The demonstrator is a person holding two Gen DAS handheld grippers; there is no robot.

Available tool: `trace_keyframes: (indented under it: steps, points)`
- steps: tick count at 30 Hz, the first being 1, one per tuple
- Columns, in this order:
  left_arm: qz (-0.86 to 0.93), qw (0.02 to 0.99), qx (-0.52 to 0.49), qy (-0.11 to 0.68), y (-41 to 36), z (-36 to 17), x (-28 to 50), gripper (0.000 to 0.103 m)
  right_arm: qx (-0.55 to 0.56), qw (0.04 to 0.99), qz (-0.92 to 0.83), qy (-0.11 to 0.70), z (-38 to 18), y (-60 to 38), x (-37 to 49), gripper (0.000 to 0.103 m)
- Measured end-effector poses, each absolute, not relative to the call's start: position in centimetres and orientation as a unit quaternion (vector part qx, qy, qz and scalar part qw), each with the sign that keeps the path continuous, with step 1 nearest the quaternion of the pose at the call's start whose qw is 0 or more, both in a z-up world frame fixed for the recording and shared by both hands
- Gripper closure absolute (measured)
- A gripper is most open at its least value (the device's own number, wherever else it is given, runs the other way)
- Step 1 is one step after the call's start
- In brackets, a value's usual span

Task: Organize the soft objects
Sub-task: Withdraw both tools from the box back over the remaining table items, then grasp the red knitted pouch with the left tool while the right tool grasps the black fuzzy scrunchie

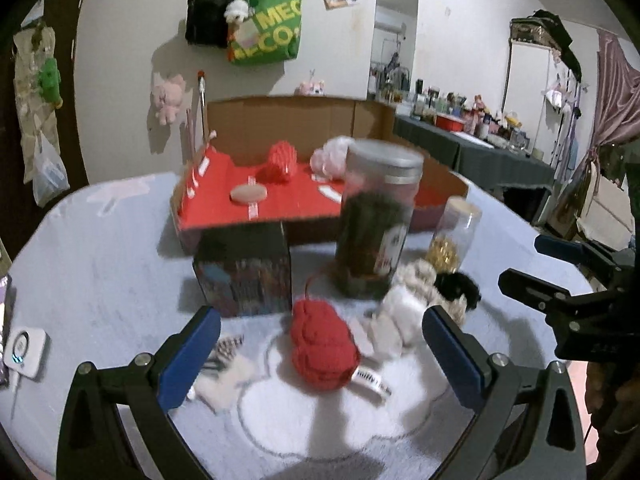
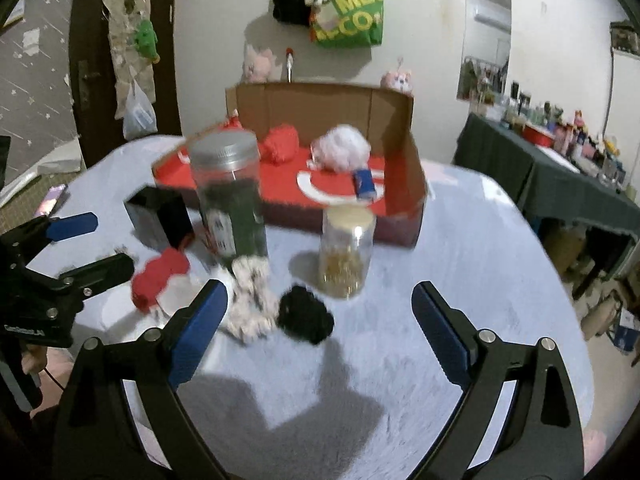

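Observation:
In the left wrist view my left gripper (image 1: 320, 356) is open, its blue pads standing wide on either side of a red knitted ball (image 1: 324, 344) without touching it. The ball lies on a white cloud-shaped mat (image 1: 320, 424). Beside it are a cream fluffy piece (image 1: 404, 300) and a black fluffy piece (image 1: 460, 286). My right gripper (image 2: 320, 332) is open over the table, just short of the black fluffy piece (image 2: 306, 316) and the cream piece (image 2: 252, 300), with nothing between its pads. The red ball (image 2: 160, 276) lies further left, near my left gripper (image 2: 112, 240).
A red-lined cardboard box (image 2: 416, 184) at the back holds a red soft thing (image 2: 280, 144) and a pink-white puff (image 2: 342, 148). A tall grey-lidded jar (image 2: 230, 192), a small jar of gold bits (image 2: 346, 256) and a black box (image 2: 158, 220) stand on the blue table (image 2: 460, 260).

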State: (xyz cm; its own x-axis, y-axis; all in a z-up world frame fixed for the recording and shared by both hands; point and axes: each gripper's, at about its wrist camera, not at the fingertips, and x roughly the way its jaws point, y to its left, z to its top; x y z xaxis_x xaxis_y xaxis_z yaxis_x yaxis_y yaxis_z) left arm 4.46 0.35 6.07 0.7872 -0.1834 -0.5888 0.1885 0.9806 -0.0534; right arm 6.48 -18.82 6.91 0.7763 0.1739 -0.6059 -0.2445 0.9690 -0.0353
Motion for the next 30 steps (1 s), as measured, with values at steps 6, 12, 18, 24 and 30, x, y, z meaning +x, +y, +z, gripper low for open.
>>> trace_keyframes:
  steps: [6, 12, 18, 24, 30]
  points:
    - [-0.088, 0.939, 0.014, 0.333, 0.7, 4.5, 4.5, 0.0, -0.044, 0.933, 0.113, 0.339, 5.0, -19.5, 7.2, 0.009]
    - [-0.087, 0.928, 0.032, 0.362, 1.3, 3.2, 5.1, 0.0, -0.031, 0.924, 0.113, 0.364, 3.7, -20.4, 8.6, 0.009]
    - [-0.091, 0.92, 0.057, 0.377, 1.0, 2.8, 5.9, 0.006, -0.011, 0.914, 0.126, 0.385, 2.8, -21.2, 10.4, 0.009]
    - [-0.108, 0.914, 0.063, 0.386, 0.5, 2.6, 6.9, 0.013, 0.002, 0.907, 0.148, 0.394, 2.4, -21.2, 12.0, 0.018]
    - [-0.185, 0.896, 0.025, 0.402, 0.5, 2.2, 7.7, 0.061, 0.034, 0.885, 0.214, 0.411, 1.8, -20.8, 12.7, 0.07]
